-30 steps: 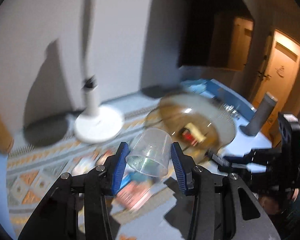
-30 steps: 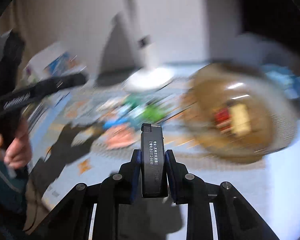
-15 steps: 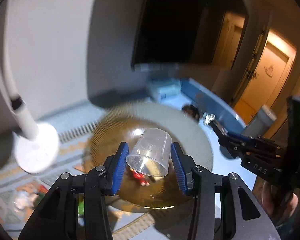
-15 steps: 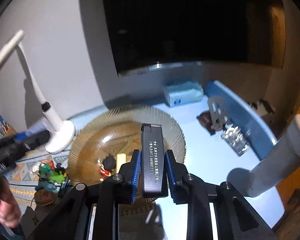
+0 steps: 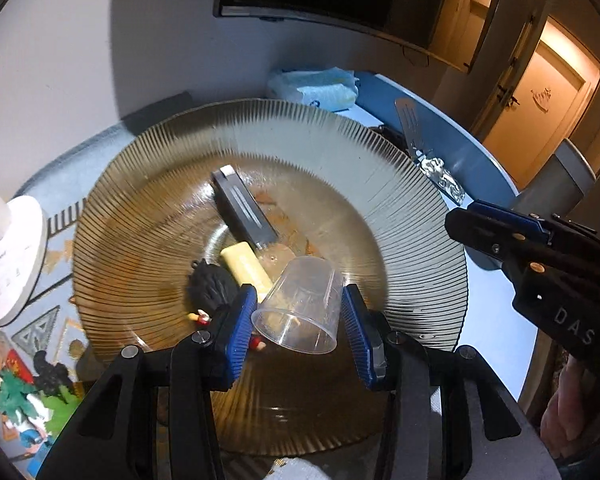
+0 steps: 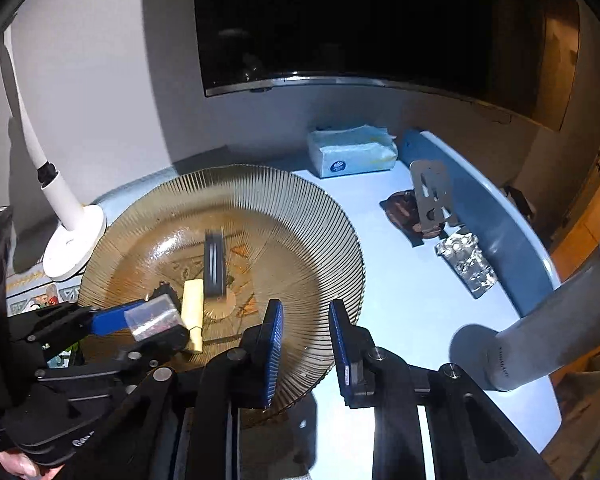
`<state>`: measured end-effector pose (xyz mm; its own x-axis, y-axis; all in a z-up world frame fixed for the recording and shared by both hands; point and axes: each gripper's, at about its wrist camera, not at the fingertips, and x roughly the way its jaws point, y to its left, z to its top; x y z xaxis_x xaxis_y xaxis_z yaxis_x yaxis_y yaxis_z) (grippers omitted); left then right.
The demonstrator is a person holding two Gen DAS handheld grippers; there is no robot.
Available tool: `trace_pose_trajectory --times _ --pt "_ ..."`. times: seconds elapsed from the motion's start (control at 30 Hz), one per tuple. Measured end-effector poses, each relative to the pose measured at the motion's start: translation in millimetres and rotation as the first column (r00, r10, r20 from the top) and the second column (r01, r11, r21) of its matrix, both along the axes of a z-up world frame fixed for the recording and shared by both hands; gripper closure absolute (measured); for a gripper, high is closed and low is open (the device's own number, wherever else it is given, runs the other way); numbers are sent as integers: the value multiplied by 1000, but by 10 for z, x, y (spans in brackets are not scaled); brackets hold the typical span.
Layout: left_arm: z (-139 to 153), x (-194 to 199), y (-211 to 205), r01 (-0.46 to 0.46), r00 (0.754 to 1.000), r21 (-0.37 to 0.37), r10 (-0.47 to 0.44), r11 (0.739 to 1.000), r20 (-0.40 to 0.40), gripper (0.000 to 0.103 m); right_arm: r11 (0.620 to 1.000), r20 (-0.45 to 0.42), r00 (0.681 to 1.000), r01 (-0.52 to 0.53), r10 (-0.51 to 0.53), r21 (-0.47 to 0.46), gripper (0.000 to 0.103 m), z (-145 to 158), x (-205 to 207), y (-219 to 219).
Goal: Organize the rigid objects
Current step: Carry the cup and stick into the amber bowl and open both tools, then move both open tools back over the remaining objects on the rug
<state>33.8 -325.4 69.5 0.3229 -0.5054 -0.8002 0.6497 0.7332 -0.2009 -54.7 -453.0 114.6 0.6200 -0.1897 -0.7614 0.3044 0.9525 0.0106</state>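
Observation:
My left gripper (image 5: 300,320) is shut on a clear plastic cup (image 5: 304,304), held on its side above the ribbed amber glass plate (image 5: 400,184). In the plate lie a black lighter (image 5: 244,208), a yellow block (image 5: 248,268) and a black spiky toy (image 5: 212,288). My right gripper (image 6: 306,344) is open and empty over the plate's near rim (image 6: 340,248); the black lighter (image 6: 214,268) lies in the plate ahead of it. The left gripper with the cup (image 6: 152,316) shows at the left of the right wrist view.
A white lamp base (image 6: 74,248) stands left of the plate. A tissue pack (image 6: 352,154), a metal spatula (image 6: 432,192), a foil packet (image 6: 468,260) and a grey cylinder (image 6: 548,332) lie on the pale blue table (image 6: 400,320). Toys (image 5: 24,400) lie at lower left.
My right gripper has opened and the black lighter now lies in the plate. My left gripper has come closer over the plate, still holding the cup.

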Motion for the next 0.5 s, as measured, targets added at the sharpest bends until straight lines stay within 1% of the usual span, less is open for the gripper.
trace_pose_trajectory --times 0.07,0.1,0.17,0.2,0.23,0.3,0.33,0.4,0.47,0.5 --pt "-21 -8 -54 -1 1000 25 0 1000 15 61 1000 -5 1000 -3 3 11 80 -30 8 -24" --pt "-24 -11 -77 0 1000 36 -1 999 26 56 1000 -3 1000 -7 8 12 80 -39 6 -24" --pt "-10 17 -110 -9 999 50 7 999 44 12 1000 13 1000 -20 20 21 77 -25 -20 -11" --pt "29 16 -91 -29 997 48 26 998 68 10 999 20 999 -27 26 23 72 -14 -34 1" --pt "86 3 -39 -39 995 27 36 999 90 10 999 26 999 -33 33 26 64 -2 -49 15" --pt "165 -26 11 -26 993 29 22 999 112 10 999 53 998 -41 40 22 57 43 -106 52" --pt "216 -42 57 -26 991 32 22 999 129 10 999 66 997 -38 37 18 54 72 -141 62" --pt "323 -79 178 -40 985 32 34 999 166 10 999 90 995 -43 42 7 54 136 -213 97" --pt "413 -88 313 -60 983 24 55 998 177 10 998 125 991 -58 56 9 52 215 -305 143" --pt "481 -103 424 -77 980 8 74 997 182 10 998 138 988 -67 64 14 48 246 -339 162"
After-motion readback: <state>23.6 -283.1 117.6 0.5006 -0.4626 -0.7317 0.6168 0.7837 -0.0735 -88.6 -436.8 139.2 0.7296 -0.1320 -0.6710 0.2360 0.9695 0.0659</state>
